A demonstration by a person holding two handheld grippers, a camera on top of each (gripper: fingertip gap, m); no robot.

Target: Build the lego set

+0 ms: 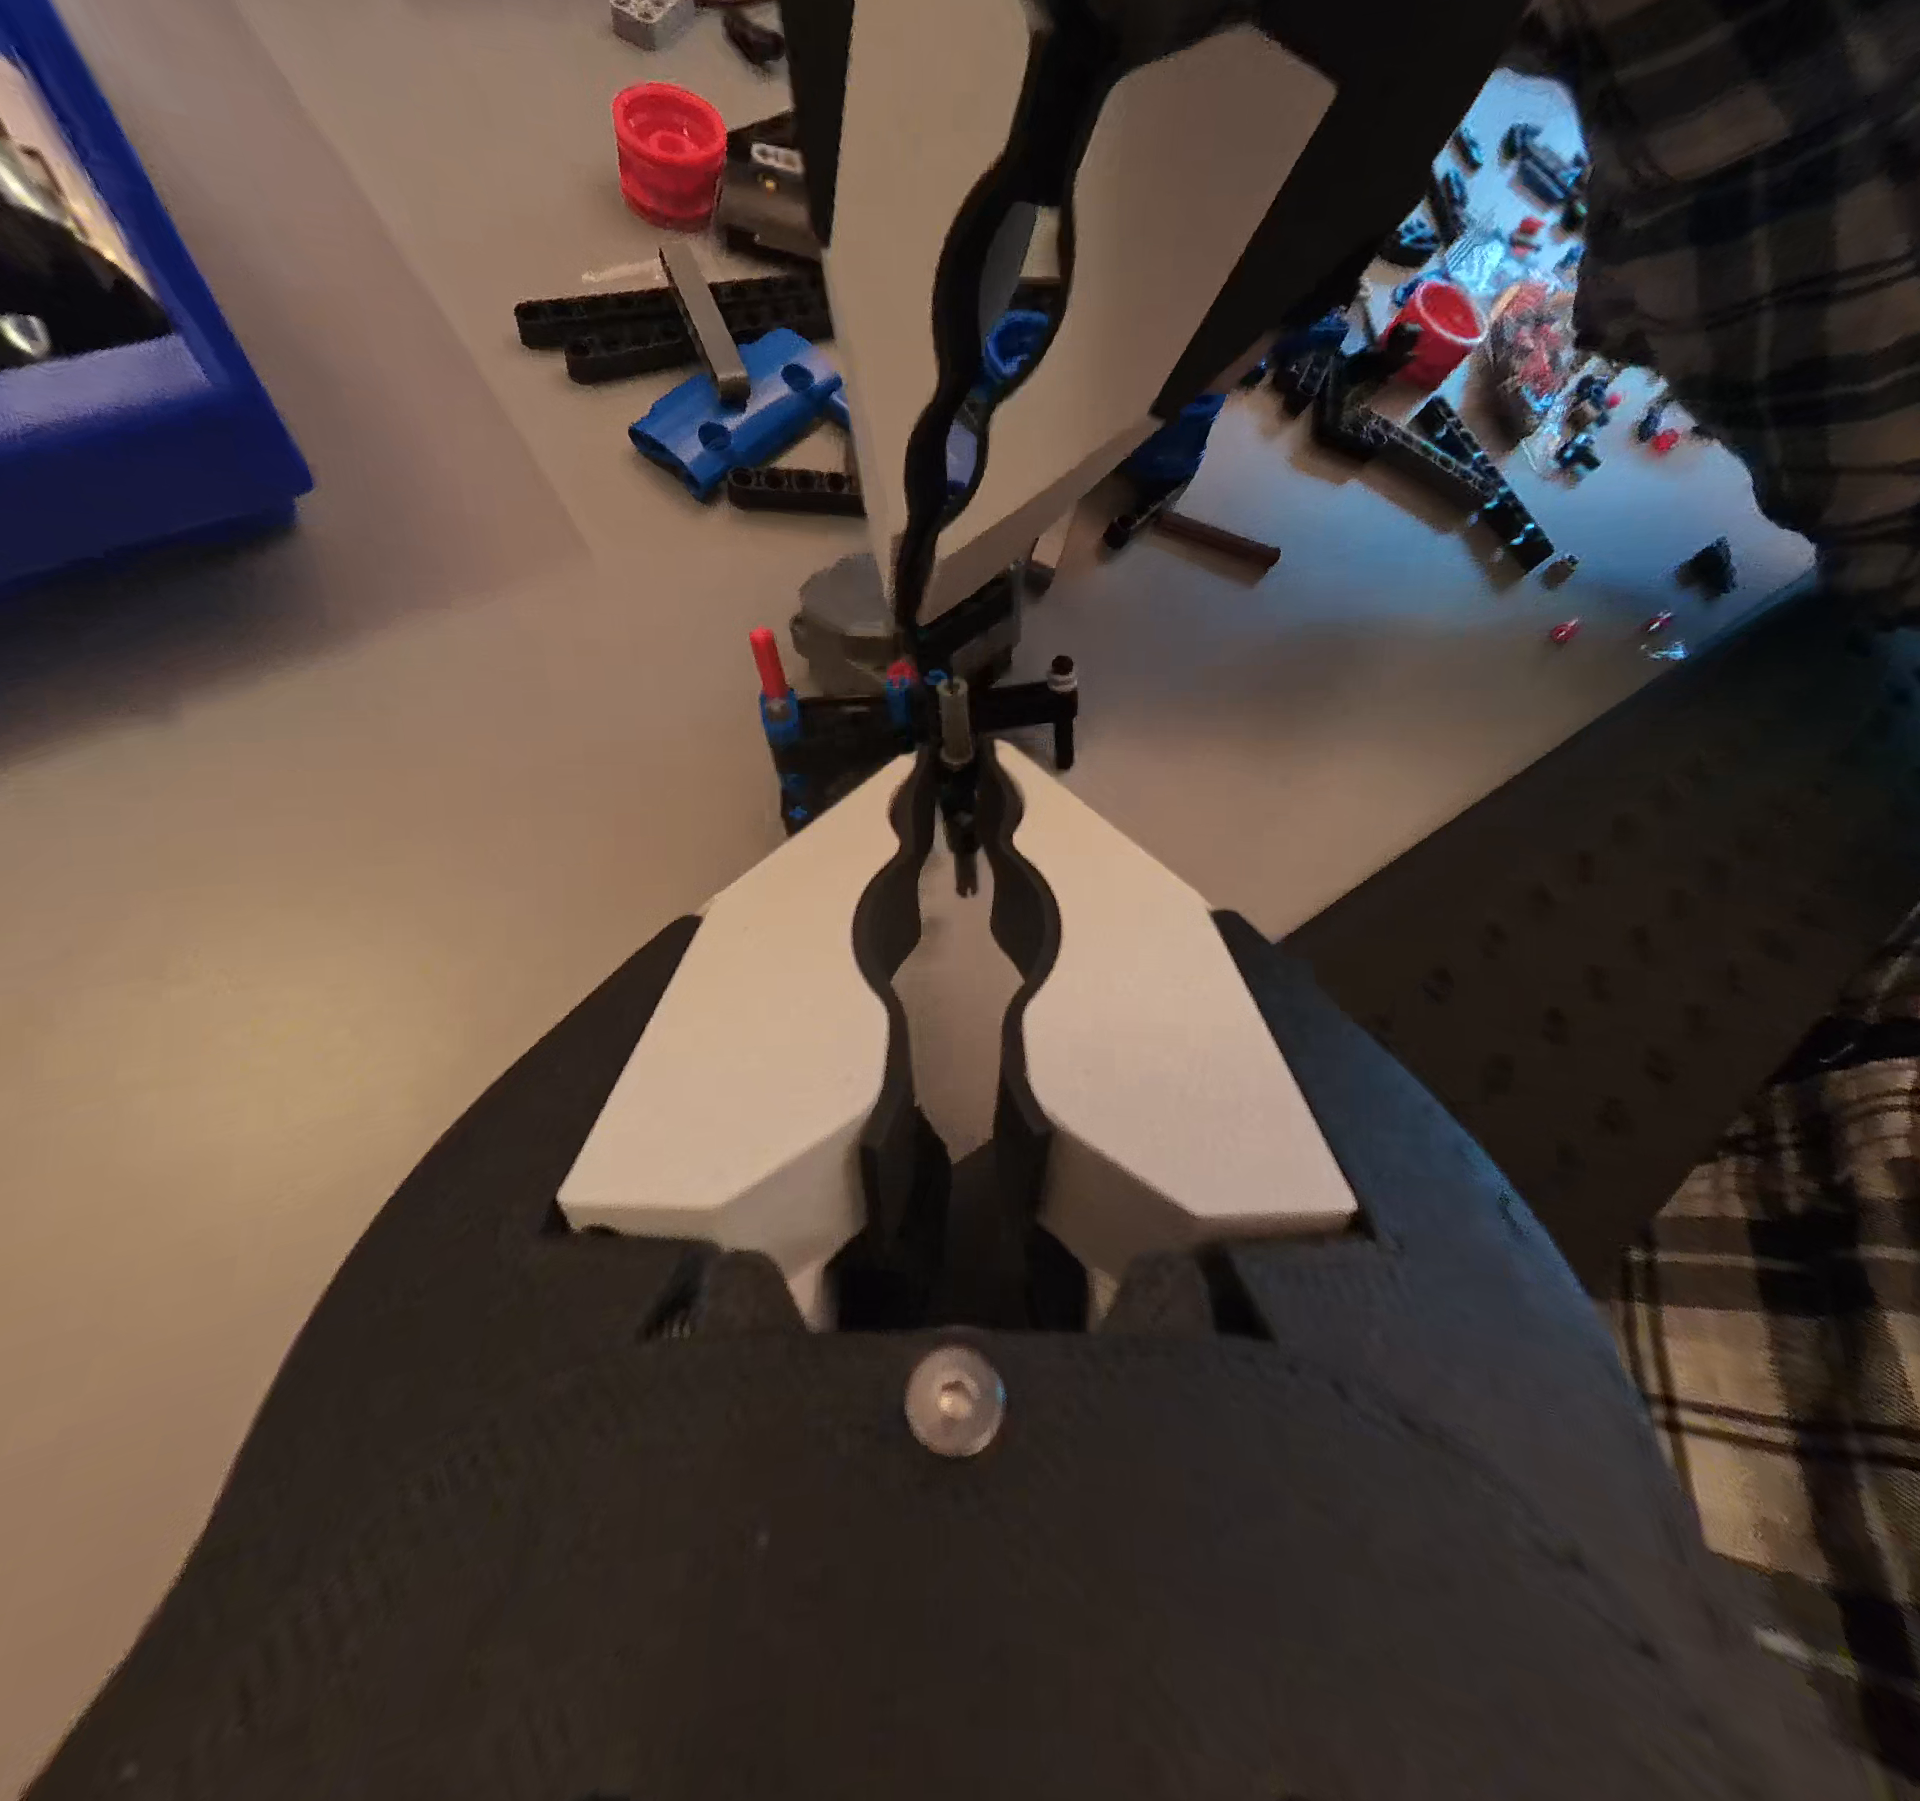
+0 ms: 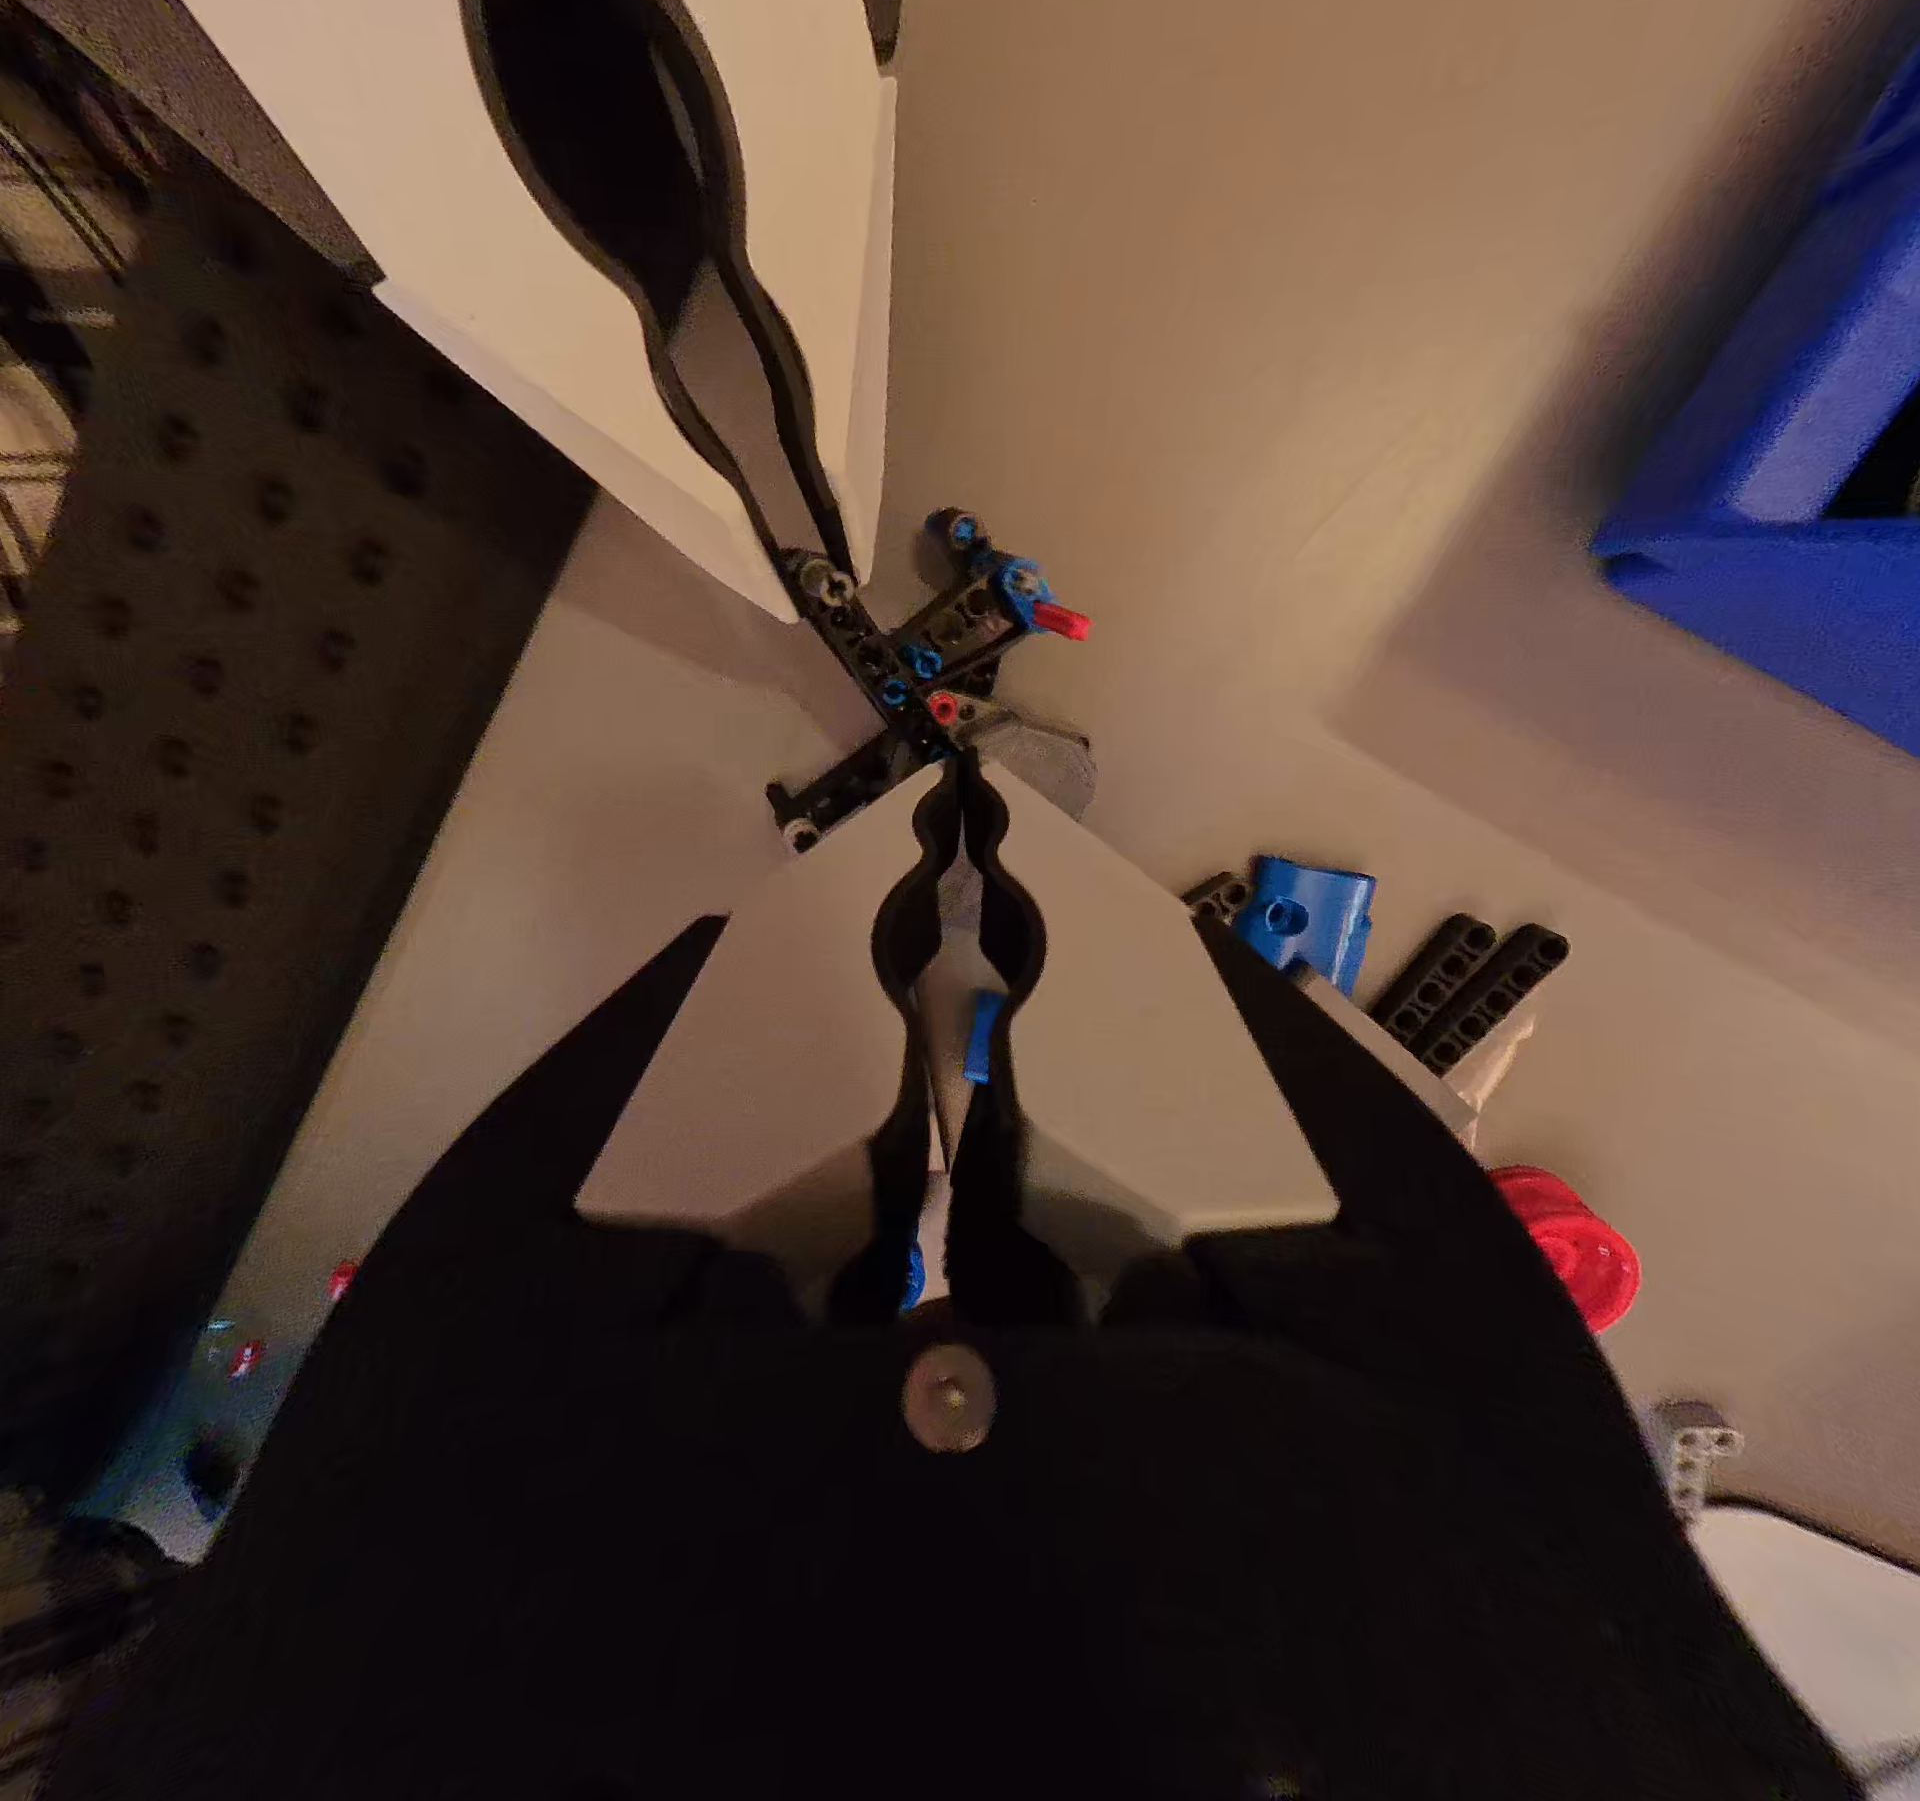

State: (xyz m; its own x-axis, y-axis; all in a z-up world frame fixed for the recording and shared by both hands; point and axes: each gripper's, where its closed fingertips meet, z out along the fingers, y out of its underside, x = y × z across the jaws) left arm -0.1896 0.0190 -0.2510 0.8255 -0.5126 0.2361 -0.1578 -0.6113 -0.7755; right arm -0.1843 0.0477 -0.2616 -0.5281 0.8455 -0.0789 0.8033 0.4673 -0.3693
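A small lego assembly of crossed black beams with blue pins, a red axle and a grey block sits between both grippers over the beige table. My left gripper is shut on the near end of one black beam. My right gripper comes in from above and is shut on the assembly beside the grey block. In the right wrist view, my right gripper pinches the beam end of the assembly, and the left gripper holds the far end. I cannot tell whether the assembly touches the table.
A blue bin stands at the left. A red wheel hub, black beams, a blue panel piece and a grey connector lie behind. Several loose parts lie at the right. A black perforated board adjoins the table. The grippers are tip to tip, or close to it. The red wheel hub sits 15 cm or so from the ends of my right fingers.
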